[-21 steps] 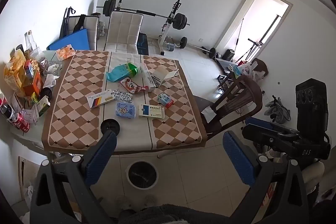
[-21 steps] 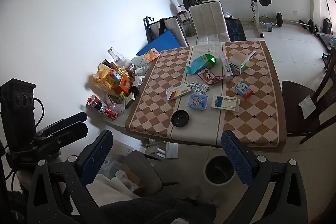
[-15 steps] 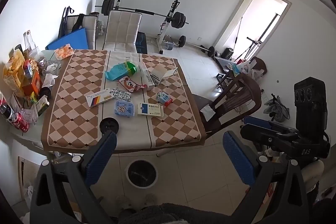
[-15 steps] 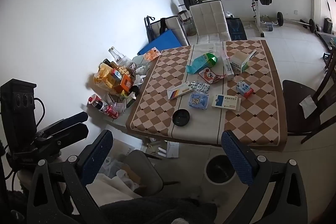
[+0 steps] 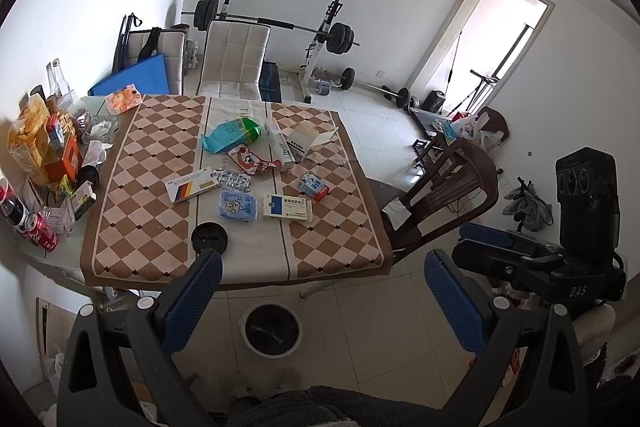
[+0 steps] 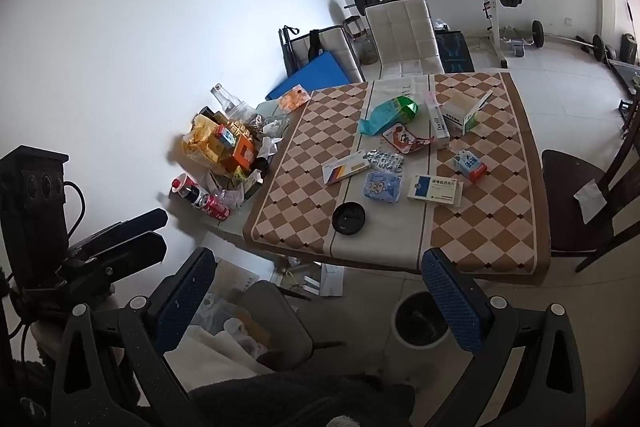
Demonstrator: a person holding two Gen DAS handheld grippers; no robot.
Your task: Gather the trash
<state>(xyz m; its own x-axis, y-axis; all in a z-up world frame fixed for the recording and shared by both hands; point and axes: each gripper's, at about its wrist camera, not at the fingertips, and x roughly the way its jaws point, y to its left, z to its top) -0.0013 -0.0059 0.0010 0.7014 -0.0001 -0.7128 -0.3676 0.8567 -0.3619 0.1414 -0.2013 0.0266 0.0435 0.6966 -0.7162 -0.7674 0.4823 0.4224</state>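
Trash lies on a checkered table: a green-blue bag, a red snack wrapper, blister packs, medicine boxes, a blue tissue pack, a small carton and a black lid. A white-rimmed bin stands on the floor before the table, also in the right wrist view. My left gripper is open and empty, high above the bin. My right gripper is open and empty, back from the table's near edge.
Snack bags, cans and bottles crowd the table's left end. A dark wooden chair stands at the right. A white padded chair and a barbell rack stand behind. A grey seat with bags lies below left.
Both grippers have drawn slightly back and up from the table; the jaws stay open and nothing on the table has moved.
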